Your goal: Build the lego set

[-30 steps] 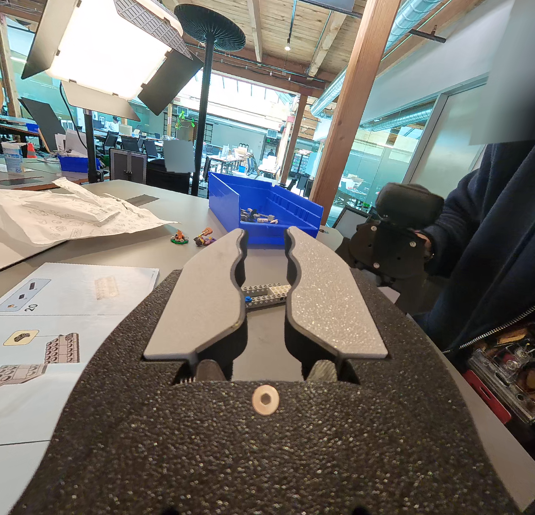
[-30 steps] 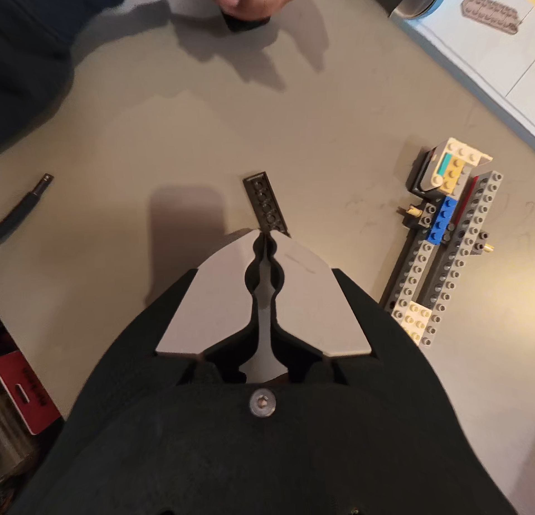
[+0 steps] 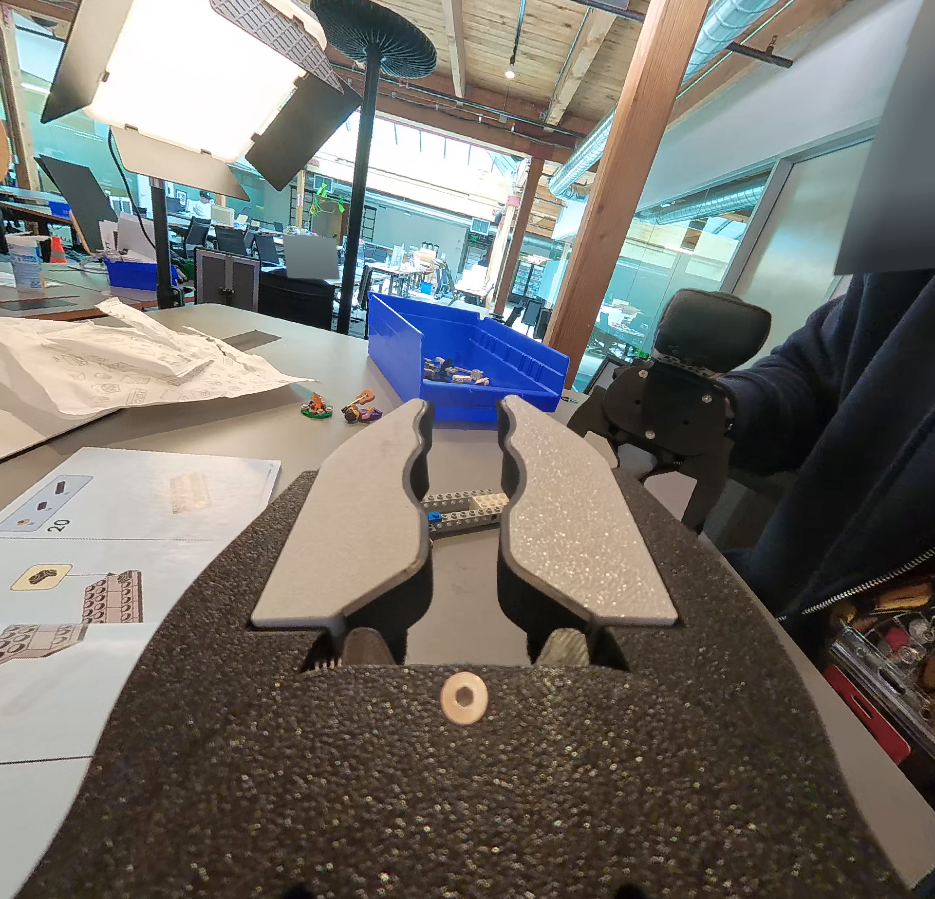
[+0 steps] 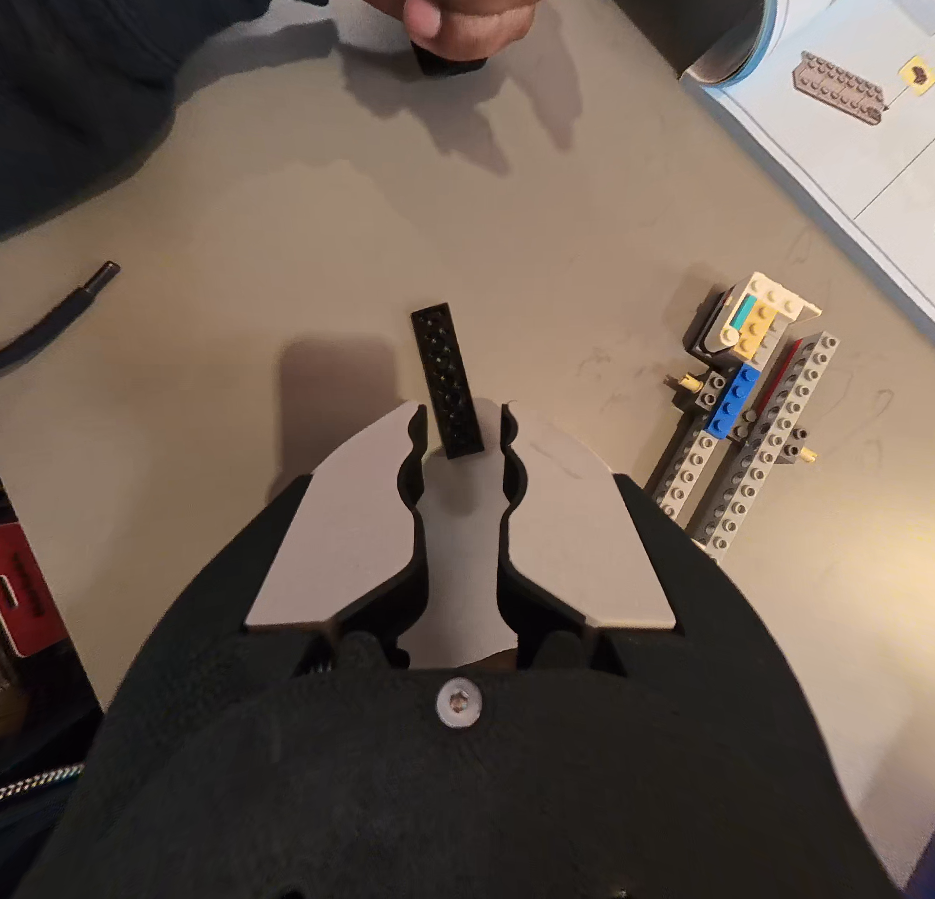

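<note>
The open instruction booklet (image 3: 136, 510) bears a printed step number; no other writing is legible.

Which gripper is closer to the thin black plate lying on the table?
Right. The right gripper is open with the black plate lying between its fingertips, pads apart from it. The left gripper points toward the blue bin.

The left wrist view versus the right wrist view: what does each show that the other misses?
Only the left wrist view shows the blue bin of small bricks, two toy figures, crumpled paper and a studio light. Only the right wrist view shows a black brick plate lying between its open fingers, untouched, and a black cable. Both show the grey brick assembly, the instruction booklet and the grey table.
</note>
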